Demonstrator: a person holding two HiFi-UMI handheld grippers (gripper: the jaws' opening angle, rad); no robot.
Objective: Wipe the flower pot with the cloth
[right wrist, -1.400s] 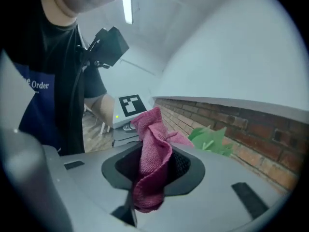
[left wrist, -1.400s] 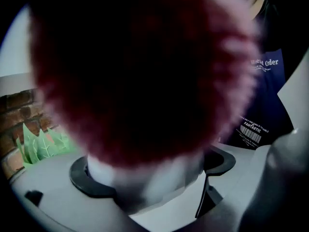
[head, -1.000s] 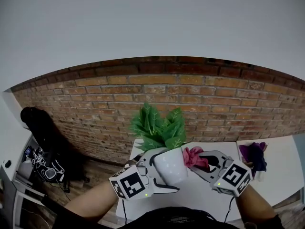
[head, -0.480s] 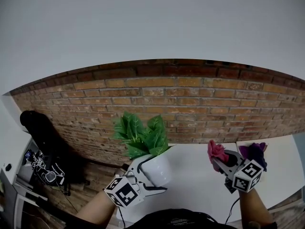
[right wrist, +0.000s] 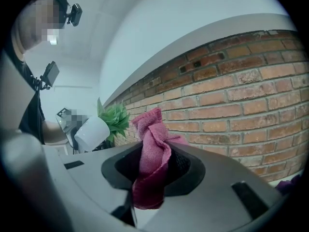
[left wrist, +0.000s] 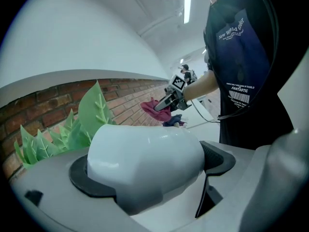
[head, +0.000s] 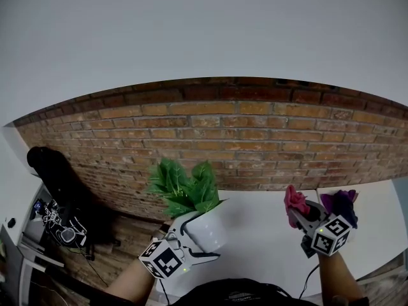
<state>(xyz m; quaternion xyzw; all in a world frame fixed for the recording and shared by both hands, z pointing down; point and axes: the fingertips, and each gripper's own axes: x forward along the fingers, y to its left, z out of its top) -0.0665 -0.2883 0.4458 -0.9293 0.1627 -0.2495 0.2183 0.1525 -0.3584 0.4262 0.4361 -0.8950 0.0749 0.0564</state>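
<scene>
Flower pot [head: 209,229] first, since that's the whole job: it's white, it has a leafy green plant [head: 182,187] in it, and it's tipped well over to the left at the left corner of the table. The leaves lean out past the edge toward the wall.

Big stuff: a red brick wall [head: 255,139] runs across the back, and a white table [head: 261,247] sits below it.

The left forearm comes up from the bottom of the head view. The left gripper [head: 193,227] has its jaws spread wide and clamped round the pot's body, and its own view is nearly all white pot. The right forearm comes in from the lower right. The right gripper [head: 302,211] is aimed up and away toward the bricks, well apart from the pot. Its jaws are pinched tight on a pink cloth [head: 293,199], which sticks up out of them in a bunched twist.

The smallest thing is a purple rag [head: 340,204], lying just beside the right gripper on the table.
</scene>
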